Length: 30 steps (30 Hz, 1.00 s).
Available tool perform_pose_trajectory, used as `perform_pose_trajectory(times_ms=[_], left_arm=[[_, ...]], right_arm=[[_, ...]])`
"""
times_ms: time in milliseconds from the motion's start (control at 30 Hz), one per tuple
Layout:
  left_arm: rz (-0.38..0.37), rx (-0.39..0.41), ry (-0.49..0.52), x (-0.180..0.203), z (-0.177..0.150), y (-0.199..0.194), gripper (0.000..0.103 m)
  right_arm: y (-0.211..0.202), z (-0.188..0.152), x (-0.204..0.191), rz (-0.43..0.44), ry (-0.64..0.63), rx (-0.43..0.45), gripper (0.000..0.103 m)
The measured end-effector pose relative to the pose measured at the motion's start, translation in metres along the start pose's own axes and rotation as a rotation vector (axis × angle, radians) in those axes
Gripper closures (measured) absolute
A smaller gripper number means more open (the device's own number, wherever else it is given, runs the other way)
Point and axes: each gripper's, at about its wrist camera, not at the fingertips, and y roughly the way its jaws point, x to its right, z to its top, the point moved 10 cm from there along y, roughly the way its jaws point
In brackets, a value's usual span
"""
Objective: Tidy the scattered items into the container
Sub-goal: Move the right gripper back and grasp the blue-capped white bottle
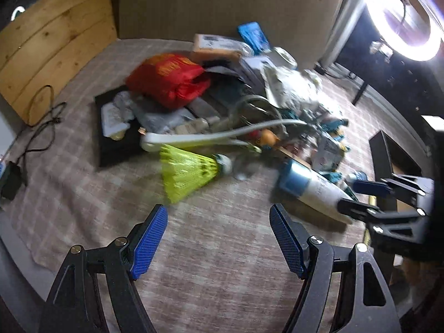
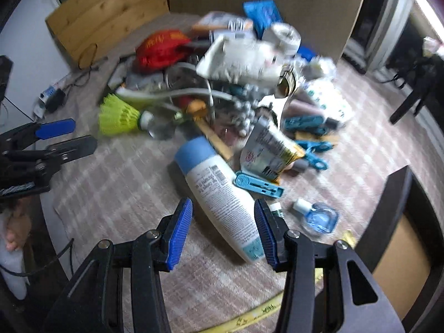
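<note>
A heap of scattered items lies on a checked cloth. A white bottle with a blue cap lies flat. My right gripper is open, its jaws on either side of the bottle's lower end, not closed on it. The bottle also shows in the left wrist view. A yellow shuttlecock lies ahead of my open, empty left gripper. The shuttlecock also shows in the right wrist view. A dark box with a brown floor stands at the right.
A red bag, a black tray, a white curved handle, a small clear blue bottle, blue clips and packets fill the heap. A yellow tape lies near. A wooden board and cables sit left.
</note>
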Motion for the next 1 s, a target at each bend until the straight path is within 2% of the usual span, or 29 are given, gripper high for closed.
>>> perform_pose_trajectory(times_ms=[167, 267, 400, 467, 600, 633, 667, 700, 1000], left_arm=[[-0.057, -0.051, 0.058, 0.035, -0.015, 0.023, 0.03], [-0.074, -0.077, 0.077, 0.05, -0.022, 0.033, 0.031], [-0.087, -0.086, 0.084, 0.058, -0.023, 0.037, 0.031], [-0.093, -0.085, 0.088, 0.061, -0.022, 0.037, 0.031], [-0.102, -0.083, 0.1, 0.063, -0.021, 0.038, 0.033], [-0.11, -0.084, 0.101, 0.063, -0.022, 0.039, 0.034], [-0.116, -0.085, 0.1, 0.063, -0.022, 0.04, 0.035], [-0.12, -0.087, 0.096, 0.062, -0.023, 0.041, 0.035], [-0.183, -0.113, 0.128, 0.085, -0.028, 0.054, 0.035]], right_arm=[[0.019, -0.008, 0.017, 0.028, 0.063, -0.054, 0.057], [0.022, -0.01, 0.021, 0.057, 0.091, -0.054, 0.056], [0.023, -0.006, 0.025, 0.112, 0.145, -0.047, 0.055], [0.026, -0.007, 0.024, 0.144, 0.163, -0.059, 0.051], [0.032, -0.014, 0.015, 0.183, 0.182, -0.091, 0.049], [0.031, -0.016, 0.011, 0.197, 0.181, -0.094, 0.05], [0.03, -0.018, 0.006, 0.214, 0.18, -0.098, 0.056], [0.03, -0.019, 0.004, 0.219, 0.183, -0.101, 0.057], [0.034, -0.007, 0.003, 0.228, 0.236, -0.079, 0.057]])
